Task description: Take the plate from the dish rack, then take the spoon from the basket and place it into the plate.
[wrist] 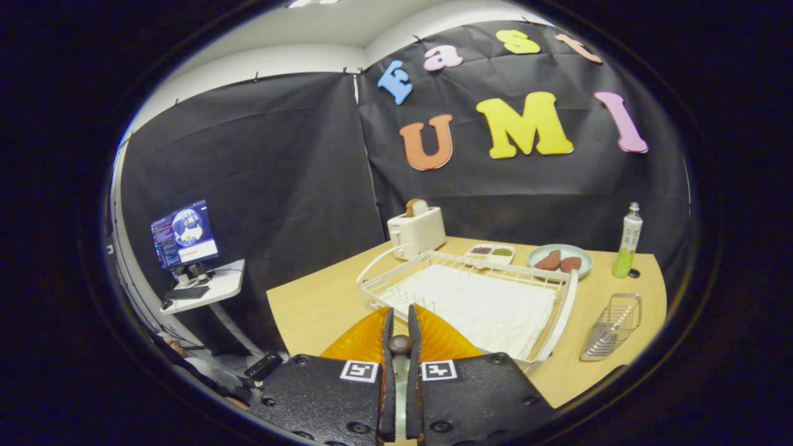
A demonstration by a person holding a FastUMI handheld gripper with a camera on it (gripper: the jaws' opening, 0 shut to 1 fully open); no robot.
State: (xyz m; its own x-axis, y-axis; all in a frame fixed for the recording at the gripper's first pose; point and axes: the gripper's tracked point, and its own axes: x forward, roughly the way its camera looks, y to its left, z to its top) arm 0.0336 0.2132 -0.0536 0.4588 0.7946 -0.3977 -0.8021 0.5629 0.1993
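Your claw [397,322] is narrow, its two black fingers [388,347] nearly parallel with a thin gap. In that gap sits a small brown rounded knob [400,344], the end of the spoon; both fingers press on it, so you are holding the spoon by its handle end. The rest of the spoon is hidden between the fingers.

The orange plate [433,337] lies directly under and just ahead of your fingers, spreading out to both sides of them, ribbed and glossy. Its far edge overlaps the near corner of the white rack [560,310]. Whether the plate rests on the counter [310,303] or partly on the rack's rim, you cannot tell from here. The spoon's knob hangs over the plate's middle.

Beyond the plate the rack is lined with a white cloth and stands on the wooden counter. To the right of the rack, well apart from your claw, the wire basket [613,325] lies near the counter's right edge. Behind the rack stands a white toaster [417,232] with a slice of bread [416,207] in its slot. Beside it are a small white tray [490,253] with dark and green fillings, and a pale blue dish [560,259] with brown pieces. A green-and-white bottle [628,241] stands upright at the far right corner.

Off to the left, a monitor [184,233] glows on a small white side desk.
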